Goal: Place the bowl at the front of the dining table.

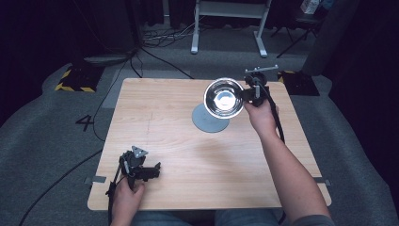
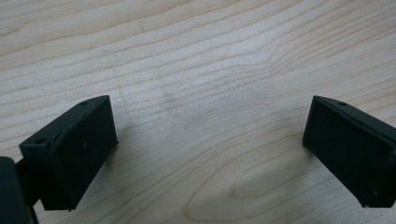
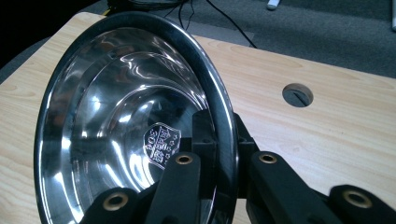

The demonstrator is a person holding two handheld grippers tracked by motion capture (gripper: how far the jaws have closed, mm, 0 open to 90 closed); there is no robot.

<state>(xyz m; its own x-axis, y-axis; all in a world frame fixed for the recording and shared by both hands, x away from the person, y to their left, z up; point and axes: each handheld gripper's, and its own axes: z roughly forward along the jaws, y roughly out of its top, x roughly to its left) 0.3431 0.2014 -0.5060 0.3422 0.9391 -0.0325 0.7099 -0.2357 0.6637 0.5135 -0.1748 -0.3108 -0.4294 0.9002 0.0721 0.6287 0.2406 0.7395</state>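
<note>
A shiny steel bowl (image 1: 224,97) hangs in the air over the far right part of the wooden table (image 1: 179,155), tipped so its inside faces the camera. My right gripper (image 1: 248,94) is shut on the bowl's right rim. In the right gripper view the bowl (image 3: 121,126) stands on edge, its rim pinched between the black jaws, with my right gripper (image 3: 223,158) at the bottom. A grey round disc (image 1: 207,121) lies flat on the table just below the bowl. My left gripper (image 1: 153,170) rests near the front left corner, open over bare wood (image 2: 210,154).
A round hole (image 3: 297,94) is cut in the tabletop beyond the bowl. Cables (image 1: 164,35) and a white frame's feet (image 1: 228,44) are on the grey floor behind the table. Black-and-yellow striped mats (image 1: 75,80) sit at the far corners.
</note>
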